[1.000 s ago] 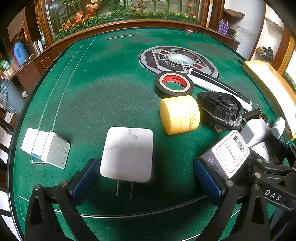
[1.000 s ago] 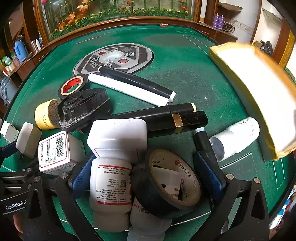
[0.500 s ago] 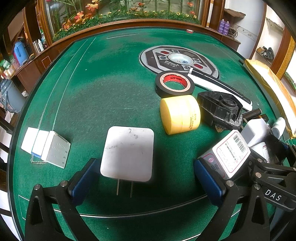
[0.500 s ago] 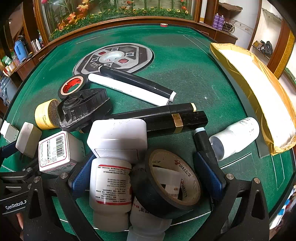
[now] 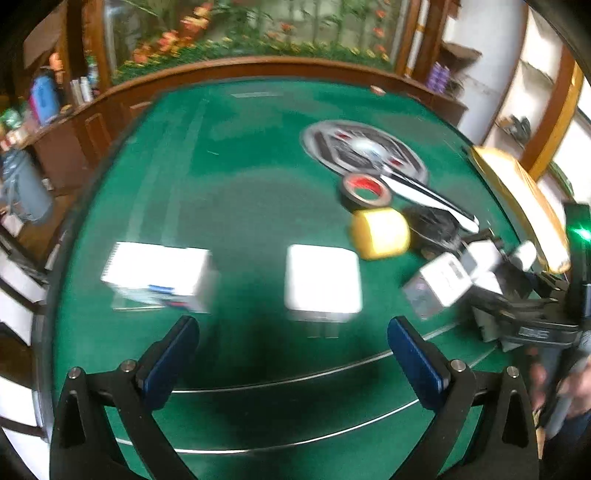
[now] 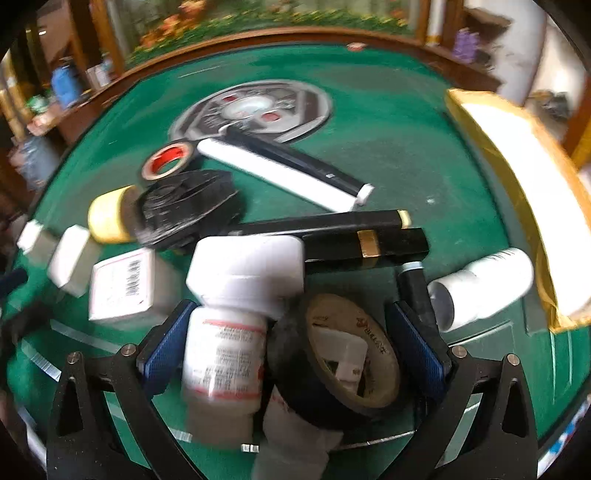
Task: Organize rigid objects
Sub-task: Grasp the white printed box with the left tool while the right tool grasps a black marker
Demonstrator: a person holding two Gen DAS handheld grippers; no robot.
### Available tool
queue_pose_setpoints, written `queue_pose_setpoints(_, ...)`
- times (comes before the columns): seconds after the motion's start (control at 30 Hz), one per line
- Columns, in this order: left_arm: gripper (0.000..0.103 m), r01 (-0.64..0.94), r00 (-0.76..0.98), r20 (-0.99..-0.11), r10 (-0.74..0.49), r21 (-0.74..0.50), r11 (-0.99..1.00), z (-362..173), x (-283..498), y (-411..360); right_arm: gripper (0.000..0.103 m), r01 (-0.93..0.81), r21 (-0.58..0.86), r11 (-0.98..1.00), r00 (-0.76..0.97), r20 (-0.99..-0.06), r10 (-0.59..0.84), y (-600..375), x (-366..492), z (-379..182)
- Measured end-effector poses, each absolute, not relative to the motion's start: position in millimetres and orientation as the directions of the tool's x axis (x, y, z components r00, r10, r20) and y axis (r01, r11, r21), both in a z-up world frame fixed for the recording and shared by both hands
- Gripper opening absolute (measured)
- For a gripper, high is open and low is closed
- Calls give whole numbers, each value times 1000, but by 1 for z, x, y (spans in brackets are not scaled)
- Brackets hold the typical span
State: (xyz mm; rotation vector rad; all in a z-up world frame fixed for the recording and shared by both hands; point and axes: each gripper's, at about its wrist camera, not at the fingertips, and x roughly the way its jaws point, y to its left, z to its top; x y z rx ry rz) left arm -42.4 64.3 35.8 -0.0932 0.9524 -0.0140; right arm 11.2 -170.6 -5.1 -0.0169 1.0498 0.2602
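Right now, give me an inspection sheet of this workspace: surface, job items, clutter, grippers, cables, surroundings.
Surface: green felt table with white lines and a grey round centre panel.
Job's things: flat white plug-in charger lies ahead of the left gripper; white boxes sit to its left.
Clutter: heaped white pill bottle, big black tape roll, white barcode box, yellow tape roll, small red-cored tape roll, black and white sticks.
Grippers: left open, empty; right gripper open, straddling bottle and big roll.
Cables: nothing seen.
Surroundings: wooden rail, flower planter, shelves; both views blurred.
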Motion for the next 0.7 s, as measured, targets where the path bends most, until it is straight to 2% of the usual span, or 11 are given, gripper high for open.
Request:
queue_pose_setpoints(0.03, 102, -53, 583, -812, -40, -87, 995, 38, -44, 73, 103, -279, 161, 947, 439, -856, 275, -175, 13, -3)
queue_pose_setpoints(0.2, 102, -271, 560, -829, -8, -193, 943, 37, -35, 129, 103, -337, 210, 918, 417, -841, 346, -182, -2, 3)
queue_pose_setpoints(0.3, 102, -401, 522, -849, -76, -323, 857, 24, -23, 155, 103, -373, 199, 906, 470, -802, 369, -185, -20, 17)
queue_pose_setpoints(0.37, 102, -486, 490, -865, -103, -370, 792, 14, -17, 167, 103, -392, 188, 901, 514, -767, 384, -188, -29, 28)
queue_pose_setpoints(0.47, 102, -551, 470, -879, -81, -363, 752, 8, -8, 172, 103, -401, 166, 901, 570, -724, 388, -194, -36, 40)
queue_pose_setpoints(0.57, 102, -557, 443, -896, -28, -300, 775, 7, 7, 170, 103, -420, 188, 888, 584, -693, 423, -201, -42, 43)
queue_pose_setpoints(0.67, 97, -485, 421, -907, -7, -232, 843, 3, 19, 163, 103, -428, 202, 881, 593, -673, 442, -210, -47, 46)
queue_pose_setpoints(0.7, 93, -445, 426, -905, -9, -218, 869, 2, 21, 157, 102, -428, 217, 877, 590, -668, 453, -213, -47, 46)
